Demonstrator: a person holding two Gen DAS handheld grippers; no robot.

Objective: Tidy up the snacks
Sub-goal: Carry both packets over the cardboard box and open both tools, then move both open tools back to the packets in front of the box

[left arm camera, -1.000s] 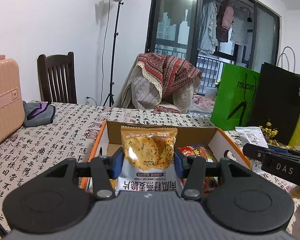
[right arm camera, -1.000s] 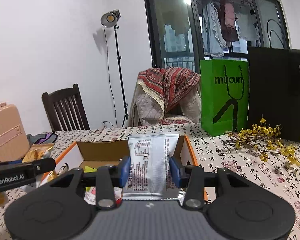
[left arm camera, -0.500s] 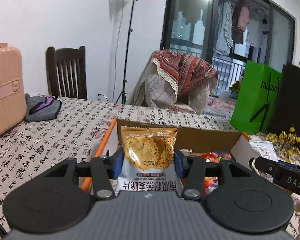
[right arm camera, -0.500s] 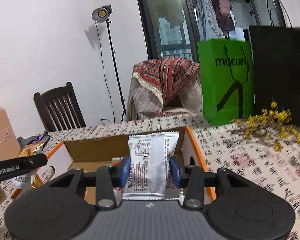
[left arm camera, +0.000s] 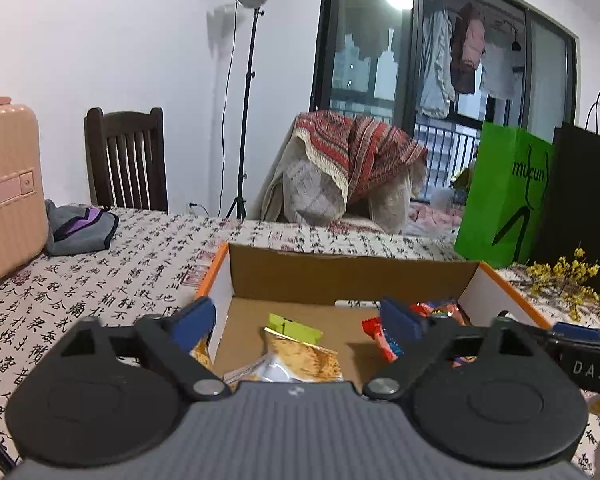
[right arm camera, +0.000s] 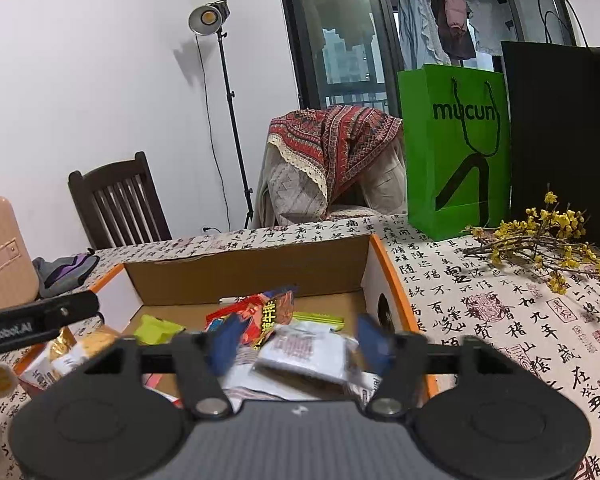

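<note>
left claw (left arm camera: 296, 316): jaws spread wide and opening, blue pads (left arm camera: 194, 318) clear of everything; nothing is grasped. the oat-crisp packet (left arm camera: 300, 360) lies released on the floor of the cardboard box (left arm camera: 352, 276), below and between the pads, near the box's left wall. it lies flat, slightly tilted, its long axis running from the near edge of the box toward the far wall, sealed top edge farthest from the claw. a green packet (left arm camera: 294, 322) lies just beyond it, and red packets (left arm camera: 384, 340) lie toward the box's right wall.

right claw (right arm camera: 296, 344): jaws opening, pads blurred and touching nothing. the white packet (right arm camera: 308, 350) lies released in the box (right arm camera: 256, 272), between the pads and below them, close to the right wall, atop other wrappers. it lies nearly flat, long axis running roughly across the box; blur hides which end is which. a red packet (right arm camera: 260, 312) stands tilted just behind it.

the box rests on the table (right arm camera: 500, 320), with yellow flower sprigs (right arm camera: 540, 240) to its right.
</note>
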